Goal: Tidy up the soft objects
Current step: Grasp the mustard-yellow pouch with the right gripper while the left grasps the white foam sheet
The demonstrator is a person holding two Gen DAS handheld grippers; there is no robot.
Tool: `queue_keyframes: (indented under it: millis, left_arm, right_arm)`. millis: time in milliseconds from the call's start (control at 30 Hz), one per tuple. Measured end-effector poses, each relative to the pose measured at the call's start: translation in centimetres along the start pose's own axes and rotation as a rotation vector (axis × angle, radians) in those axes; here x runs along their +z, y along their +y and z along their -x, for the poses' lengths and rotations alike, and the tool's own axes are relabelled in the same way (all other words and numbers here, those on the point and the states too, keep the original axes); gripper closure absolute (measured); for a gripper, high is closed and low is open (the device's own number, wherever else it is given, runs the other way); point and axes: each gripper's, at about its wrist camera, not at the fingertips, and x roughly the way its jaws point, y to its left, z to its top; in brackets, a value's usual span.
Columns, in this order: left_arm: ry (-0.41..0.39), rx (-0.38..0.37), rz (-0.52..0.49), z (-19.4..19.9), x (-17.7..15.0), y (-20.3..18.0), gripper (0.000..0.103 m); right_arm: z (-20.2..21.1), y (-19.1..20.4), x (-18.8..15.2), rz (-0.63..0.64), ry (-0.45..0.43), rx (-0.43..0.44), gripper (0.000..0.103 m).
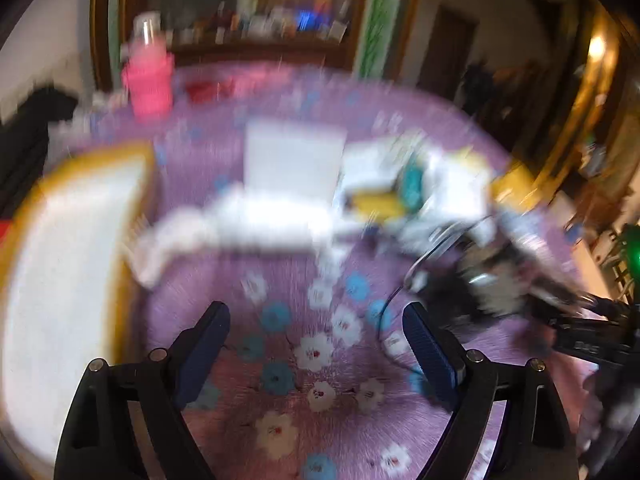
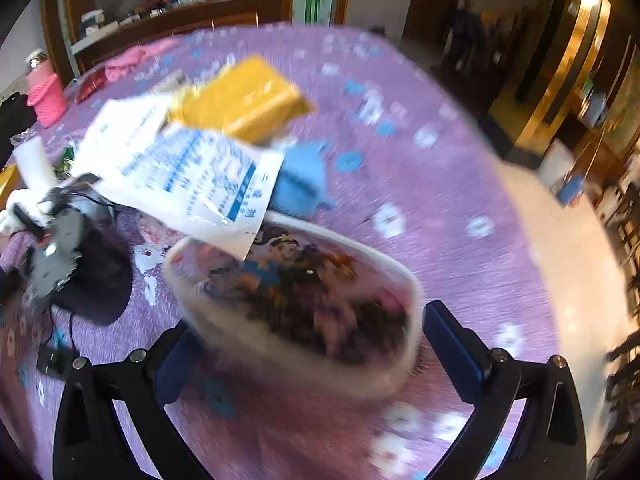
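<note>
- Blue-padded fingers of the right tool (image 2: 304, 356) stand wide apart on either side of a white oval plastic tub printed with cartoon princesses (image 2: 296, 292); the left pad is hidden behind the tub wall and the right pad sits just beside its rim, so whether either pad touches cannot be told, and the spread looks too wide for a firm grip.
- Left tool (image 1: 316, 344) is likewise spread wide with nothing between its pads, hovering over the purple flowered cloth of the desk (image 1: 320, 360).
- Just beyond the tub lie a blue soft item (image 2: 298, 184), a white printed plastic bag with blue text (image 2: 192, 176) overlapping the tub's far rim, and a yellow spongy block (image 2: 244, 96) behind that, towards the middle of the desk.
- From the left wrist view, a white cloth-like piece (image 1: 248, 220) and a white flat square (image 1: 294, 156) lie mid-desk, with a white tray with a yellow rim (image 1: 64, 240) at the left edge; blur hides finer detail.
- A pink knitted-looking cup (image 1: 150, 84) stands at the far left edge.
- Judged from this, sorting is at an early stage: the tub seems to hold no soft item, and the soft pieces lie scattered outside it.
</note>
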Motion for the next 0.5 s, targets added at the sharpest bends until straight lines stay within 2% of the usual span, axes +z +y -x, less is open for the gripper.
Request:
queue_keyframes:
  millis: [67,100,167,200,233,367,500]
  left_arm:
    - [-0.169,0.004,-0.061,4.3,0.2,0.2,0.012]
    - [-0.239,0.009,-0.084,6.1,0.2,0.4,0.007]
    - [-0.332,0.009,-0.102,8.2,0.0,1.0,0.000]
    - [-0.347,0.008,-0.104,8.7,0.0,1.4,0.000]
    - [-0.339,0.009,-0.102,8.6,0.1,1.6,0.000]
    - [-0.246,-0.004,-0.088,7.6,-0.3,2.7,0.000]
    - [-0.181,0.037,-0.058,6.3,-1.1,4.1,0.000]
  right_arm:
    - [2.7,-0.7,-0.4,0.004,-0.085,-0.008,0.000]
    - [4.3,-1.0,-0.6,0.004,-0.150,-0.003,0.000]
    - [6.8,-1.6,-1.2,-0.006,-0.267,0.027,0.000]
    - [7.6,-2.0,-1.4,-0.015,-0.312,0.045,0.000]
    - [7.7,-2.3,-1.3,-0.021,-0.325,0.070,0.000]
    - [5.6,-3.2,-0.9,-0.071,-0.250,0.083,0.000]
    - [3.9,-3.8,-0.9,-0.120,-0.189,0.163,0.000]
